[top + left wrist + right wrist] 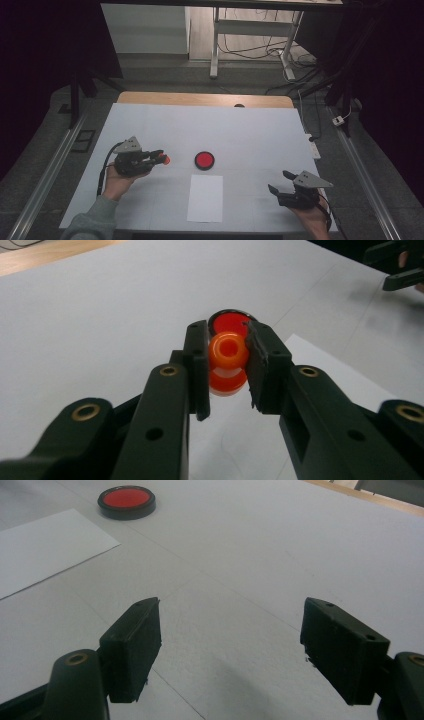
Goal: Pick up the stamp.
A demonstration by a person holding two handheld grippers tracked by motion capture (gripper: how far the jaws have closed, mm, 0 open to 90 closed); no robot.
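My left gripper [159, 159] is shut on a small orange-red stamp-like piece [227, 362], held by its sides a little above the white table cover, left of a round red pad in a black case [204, 160]. In the left gripper view the pad [231, 320] lies just beyond the held piece. A white sheet of paper [205, 197] lies below the pad toward the table's front edge. My right gripper [280, 182] rests at the front right with its jaws wide apart and nothing between them. The right gripper view shows the pad [126, 501] and the paper [45, 545] at the far left.
A white cover [240, 135] spreads over the wooden table [200, 98]. Metal rails run along both sides. Beyond the table stand a desk frame [250, 30] and loose cables on the floor.
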